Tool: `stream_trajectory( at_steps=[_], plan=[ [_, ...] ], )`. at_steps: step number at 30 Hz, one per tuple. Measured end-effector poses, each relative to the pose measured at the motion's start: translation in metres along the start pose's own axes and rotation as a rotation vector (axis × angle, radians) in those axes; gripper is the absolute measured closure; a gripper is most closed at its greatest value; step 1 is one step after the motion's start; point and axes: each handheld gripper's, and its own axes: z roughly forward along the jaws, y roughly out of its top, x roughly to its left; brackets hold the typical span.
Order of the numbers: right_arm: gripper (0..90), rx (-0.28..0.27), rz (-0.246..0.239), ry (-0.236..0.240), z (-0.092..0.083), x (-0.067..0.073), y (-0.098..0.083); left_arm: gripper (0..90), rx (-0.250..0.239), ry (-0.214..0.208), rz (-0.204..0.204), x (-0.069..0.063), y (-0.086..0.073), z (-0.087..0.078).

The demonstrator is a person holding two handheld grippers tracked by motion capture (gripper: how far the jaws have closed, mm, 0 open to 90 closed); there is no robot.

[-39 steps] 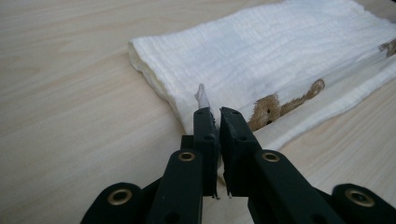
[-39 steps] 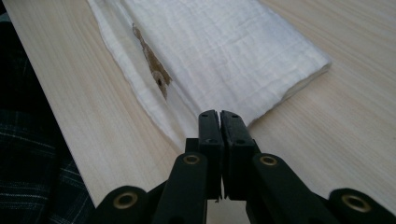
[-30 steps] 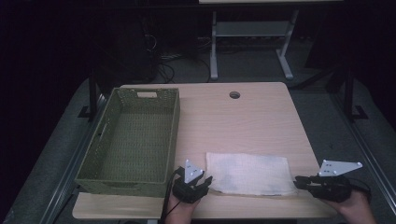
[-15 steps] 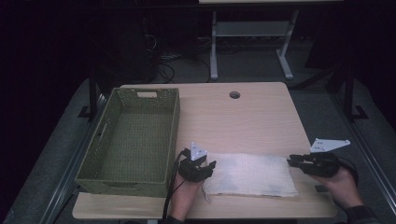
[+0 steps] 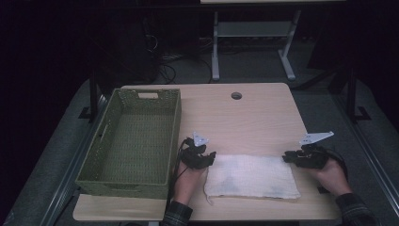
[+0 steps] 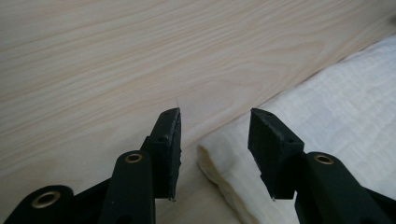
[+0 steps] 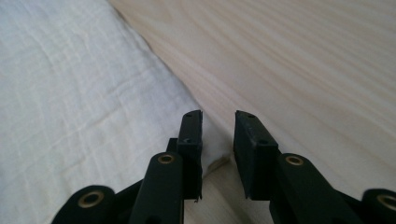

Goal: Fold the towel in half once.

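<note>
Table (image 5: 254, 117) was light wood, with a green woven basket (image 5: 134, 139) on its left half, long side running near to far. White folded cloth (image 5: 251, 175) lay flat on the near part of the table, just right of the basket, between both hands. Left hand-held gripper (image 5: 211, 156) sat at the cloth's far-left corner; in the left gripper view its jaws stood moderately apart, had just been opening, and straddled the folded corner (image 6: 219, 158) without the pads pressing on it. Right hand-held gripper (image 5: 285, 158) sat at the cloth's far-right corner; in the right gripper view the gap was narrow, with the cloth corner (image 7: 212, 147) just at the left jaw and bare wood showing in the gap, so no grip there that I could see. Both grippers pointed inward at the cloth's far edge, well apart from each other.
</note>
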Motion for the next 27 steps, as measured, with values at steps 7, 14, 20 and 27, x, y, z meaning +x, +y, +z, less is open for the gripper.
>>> stream_trajectory(
  at_steps=[7, 14, 20, 27],
  plan=[
    [83.1, 0.002, 0.019, 0.031, 0.002, 0.0, -0.001, 53.8, 0.03, 0.019, 0.007, 0.004, 0.0, 0.006],
    [84.6, 0.011, -0.002, 0.018, 0.001, 0.003, -0.001, 57.9, 0.058, 0.014, 0.007, 0.007, -0.003, 0.016],
    [85.7, 0.014, -0.018, 0.01, 0.001, 0.004, 0.0, 82.2, 0.063, -0.041, 0.024, 0.006, -0.005, 0.019],
    [86.0, -0.015, -0.015, -0.031, -0.003, -0.003, 0.004, 85.5, 0.023, -0.03, 0.016, 0.009, 0.004, 0.019]
  ],
)
